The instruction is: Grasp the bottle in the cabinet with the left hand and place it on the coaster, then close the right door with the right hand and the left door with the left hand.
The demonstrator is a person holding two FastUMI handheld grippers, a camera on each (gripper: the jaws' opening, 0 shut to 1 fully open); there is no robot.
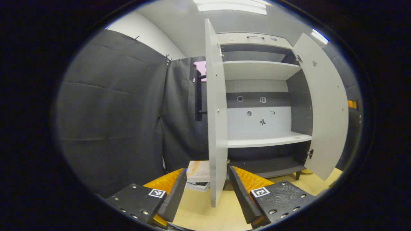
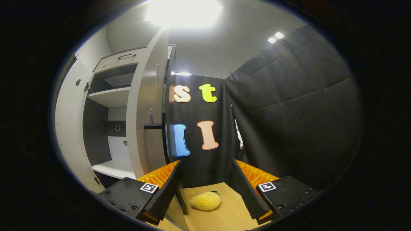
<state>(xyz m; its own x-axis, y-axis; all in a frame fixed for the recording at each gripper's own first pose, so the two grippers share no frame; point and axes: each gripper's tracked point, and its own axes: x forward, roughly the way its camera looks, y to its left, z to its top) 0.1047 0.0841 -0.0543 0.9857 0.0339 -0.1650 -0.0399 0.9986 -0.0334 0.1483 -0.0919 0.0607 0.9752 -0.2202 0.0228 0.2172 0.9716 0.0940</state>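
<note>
The grey cabinet stands with both doors swung out and bare shelves. Its left door faces me edge-on, a black handle on its outer side. My left gripper is open, and the door's lower edge stands between its fingers; whether they touch it I cannot tell. The right door hangs open at the right. In the right gripper view, the right door with its black handle rises just left of my open right gripper, which holds nothing.
A stack of books lies on the wooden table behind the left door. A yellow plush lump rests on the table between the right gripper's fingers, farther off. Black cloth walls close in on both sides.
</note>
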